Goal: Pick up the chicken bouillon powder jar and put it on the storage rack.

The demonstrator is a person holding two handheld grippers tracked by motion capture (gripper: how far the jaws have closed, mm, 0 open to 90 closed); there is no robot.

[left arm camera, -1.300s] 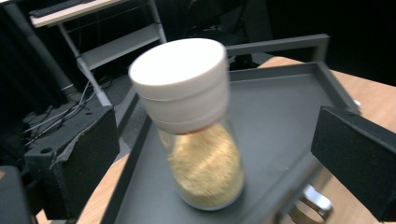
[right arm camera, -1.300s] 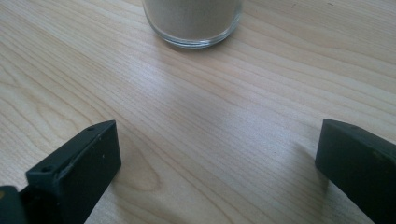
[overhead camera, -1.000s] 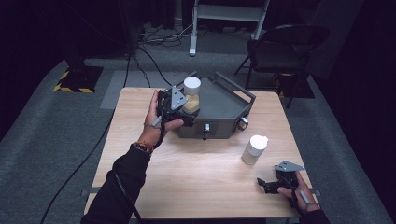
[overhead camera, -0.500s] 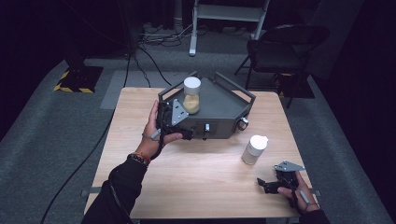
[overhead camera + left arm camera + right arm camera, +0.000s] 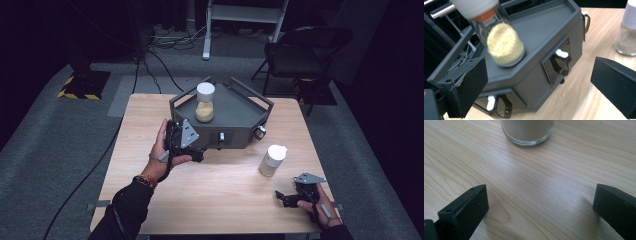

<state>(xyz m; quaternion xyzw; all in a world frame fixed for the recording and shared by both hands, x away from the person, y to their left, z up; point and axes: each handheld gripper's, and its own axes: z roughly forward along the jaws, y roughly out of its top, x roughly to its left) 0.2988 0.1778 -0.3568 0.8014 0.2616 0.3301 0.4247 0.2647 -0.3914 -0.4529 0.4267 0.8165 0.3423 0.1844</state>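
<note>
The left hand-held gripper [image 5: 192, 150] is hovering with its jaws spread wide, holding nothing, just in front of the grey tray [image 5: 235, 107], where the jar of yellow grains [image 5: 205, 102] is standing upright. The right hand-held gripper [image 5: 287, 198], jaws also spread, is resting on the surface [image 5: 220, 185] near the white-capped jar [image 5: 272, 160].

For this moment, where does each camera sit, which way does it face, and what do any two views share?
High view: above the person's side, looking forward and down on the table; both forearms, left tongs, right tongs.
Left gripper view: on the left tongs, jaws apart, facing the grey tray and yellow-filled jar.
Right gripper view: on the right tongs, low over the table, facing the white-capped jar.
Shared: that jar.
</note>
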